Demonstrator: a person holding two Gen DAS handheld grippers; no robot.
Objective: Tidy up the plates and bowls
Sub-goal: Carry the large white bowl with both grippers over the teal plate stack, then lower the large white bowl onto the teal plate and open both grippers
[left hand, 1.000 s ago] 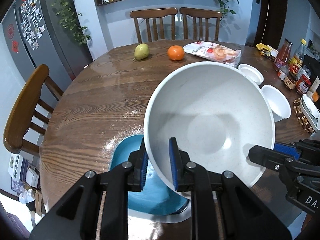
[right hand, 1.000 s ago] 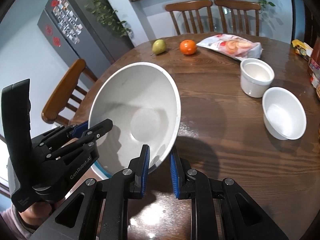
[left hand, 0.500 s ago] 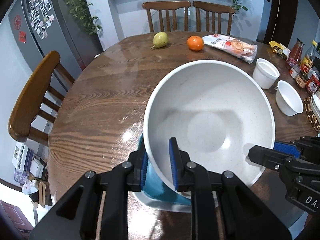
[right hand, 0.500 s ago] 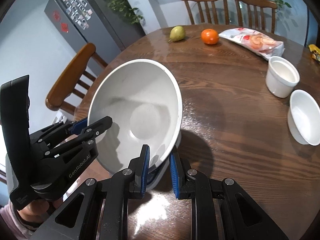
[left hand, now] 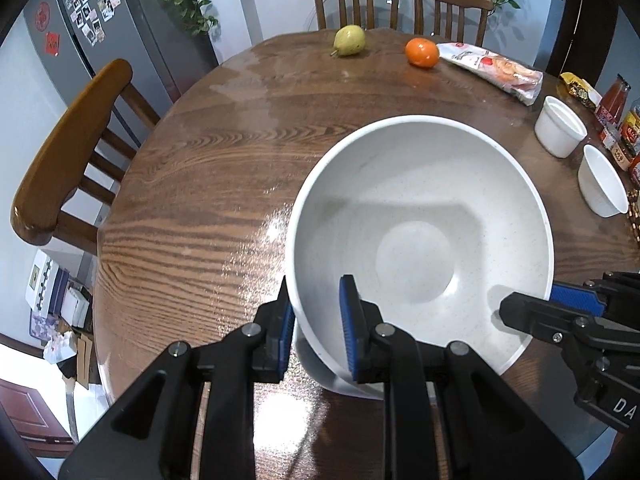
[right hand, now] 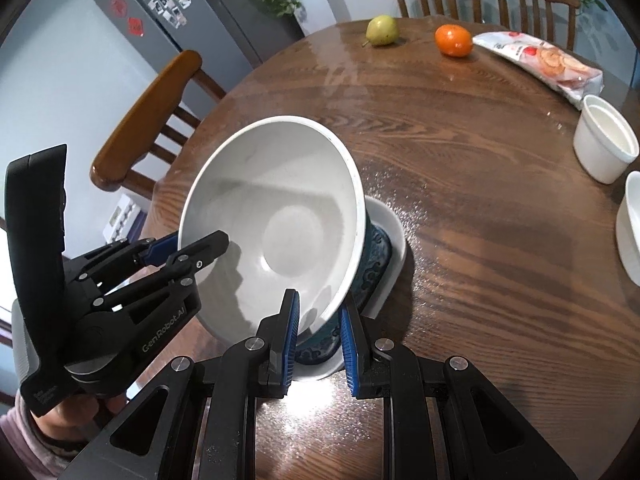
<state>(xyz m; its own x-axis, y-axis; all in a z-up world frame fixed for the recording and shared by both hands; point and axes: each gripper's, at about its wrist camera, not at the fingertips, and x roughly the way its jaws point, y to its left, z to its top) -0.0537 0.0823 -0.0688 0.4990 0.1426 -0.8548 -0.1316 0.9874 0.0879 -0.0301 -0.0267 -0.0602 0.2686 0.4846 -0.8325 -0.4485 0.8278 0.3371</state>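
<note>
So you've got both grippers (left hand: 316,332) (right hand: 318,334) clamped on the big white bowl's (left hand: 420,240) rim, tilted just over the blue plate (right hand: 378,250). 2 small bowls (left hand: 602,186) (left hand: 560,126) right of it aren't stacked yet.

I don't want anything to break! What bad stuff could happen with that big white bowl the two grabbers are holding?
The big white bowl is tilted and pinched only at its rim by the left gripper and right gripper, so it might slip. It hangs just over the blue plate; coming down crooked, it could clack or chip.
</note>
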